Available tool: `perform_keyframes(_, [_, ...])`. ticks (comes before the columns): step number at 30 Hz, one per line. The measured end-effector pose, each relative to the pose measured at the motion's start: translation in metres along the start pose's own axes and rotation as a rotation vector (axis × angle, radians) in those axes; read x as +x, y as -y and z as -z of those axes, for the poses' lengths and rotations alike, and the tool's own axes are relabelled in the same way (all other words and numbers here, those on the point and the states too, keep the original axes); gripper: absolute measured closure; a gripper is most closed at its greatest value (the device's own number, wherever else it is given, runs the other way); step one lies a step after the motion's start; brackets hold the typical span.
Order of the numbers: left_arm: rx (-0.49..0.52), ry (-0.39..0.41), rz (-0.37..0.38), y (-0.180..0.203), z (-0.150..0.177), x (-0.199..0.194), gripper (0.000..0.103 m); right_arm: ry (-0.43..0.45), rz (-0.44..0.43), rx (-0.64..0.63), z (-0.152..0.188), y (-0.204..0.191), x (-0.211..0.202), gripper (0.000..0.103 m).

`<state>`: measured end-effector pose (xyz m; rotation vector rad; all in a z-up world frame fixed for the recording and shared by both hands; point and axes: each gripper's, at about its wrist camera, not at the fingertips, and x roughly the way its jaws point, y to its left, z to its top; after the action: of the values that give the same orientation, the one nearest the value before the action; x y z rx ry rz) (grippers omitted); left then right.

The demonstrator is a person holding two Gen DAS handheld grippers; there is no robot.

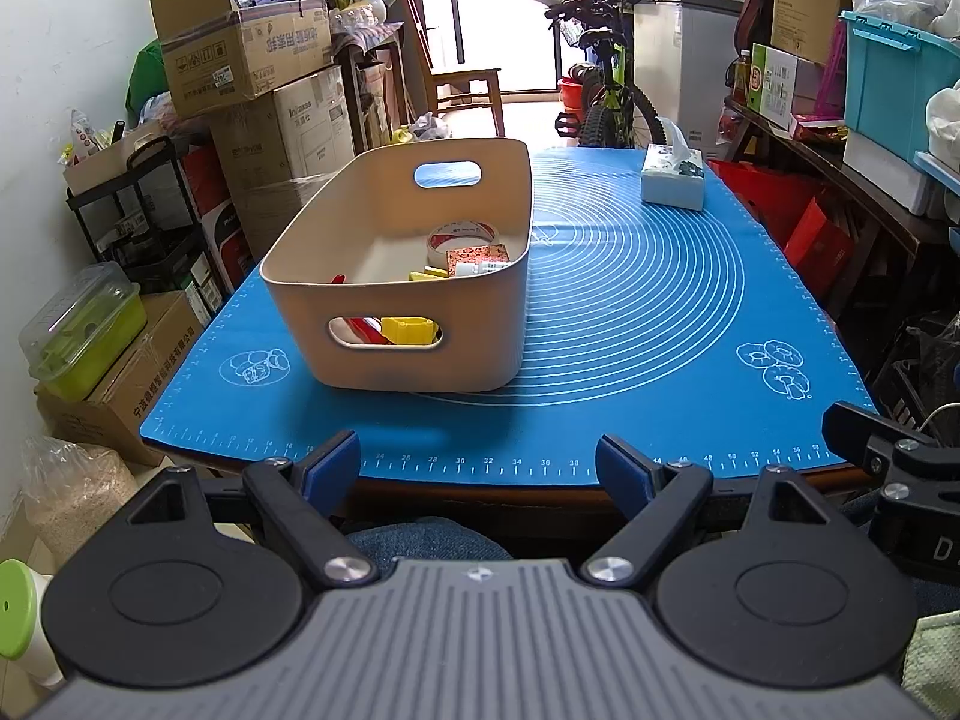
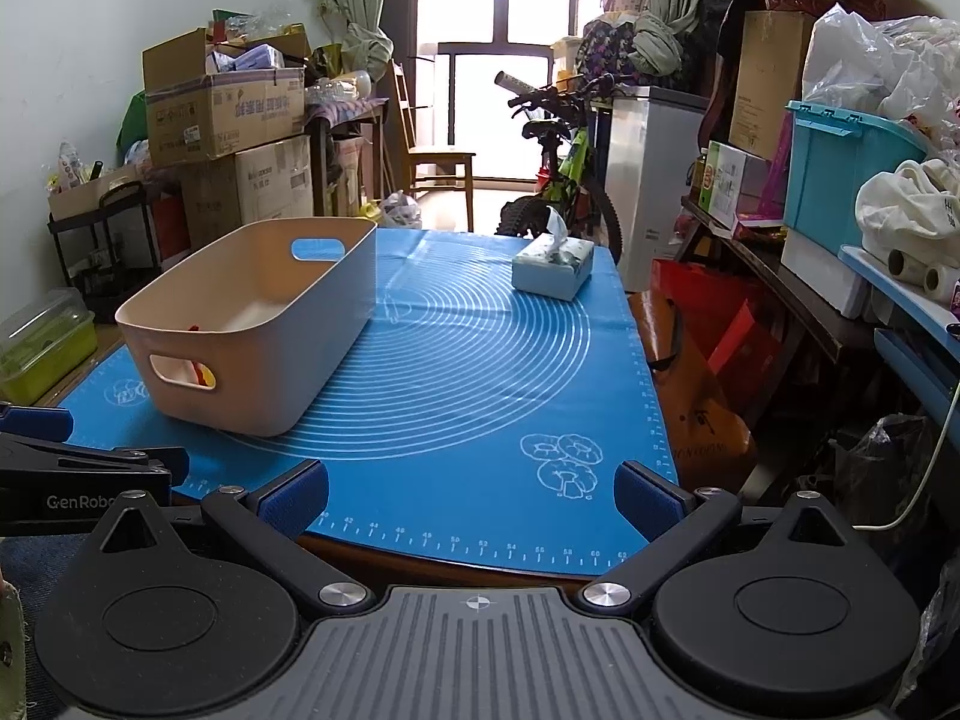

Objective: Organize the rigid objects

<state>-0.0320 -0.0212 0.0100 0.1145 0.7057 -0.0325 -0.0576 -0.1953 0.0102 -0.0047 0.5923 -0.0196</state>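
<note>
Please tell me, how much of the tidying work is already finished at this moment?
Done, it seems: the tape roll, a yellow piece, a red item and a small patterned box lie inside the beige bin. In hand: nothing; the left gripper and right gripper are open and empty. Left: apparently little, since the blue mat carries only the bin and a tissue box.

- Tissue box (image 1: 672, 177) at far right of blue mat (image 1: 660, 312) on counter, one tissue sticking up.
- Bicycle (image 1: 606, 90) behind counter, before bright window.
- Wooden chair (image 2: 435, 159) near window.
- Stacked cardboard boxes (image 1: 240, 54) along left wall.
- Teal storage bin (image 2: 840, 174) on right-hand shelf.
- Green lidded container (image 1: 84, 330) on carton at left.
</note>
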Motion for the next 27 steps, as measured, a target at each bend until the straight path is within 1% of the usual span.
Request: perform_keyframes(27, [0.006, -0.007, 0.001, -0.0003, 0.0022, 0.0017, 0.017, -0.007, -0.001, 0.005, 0.0021, 0.0004, 0.0034, 0.003])
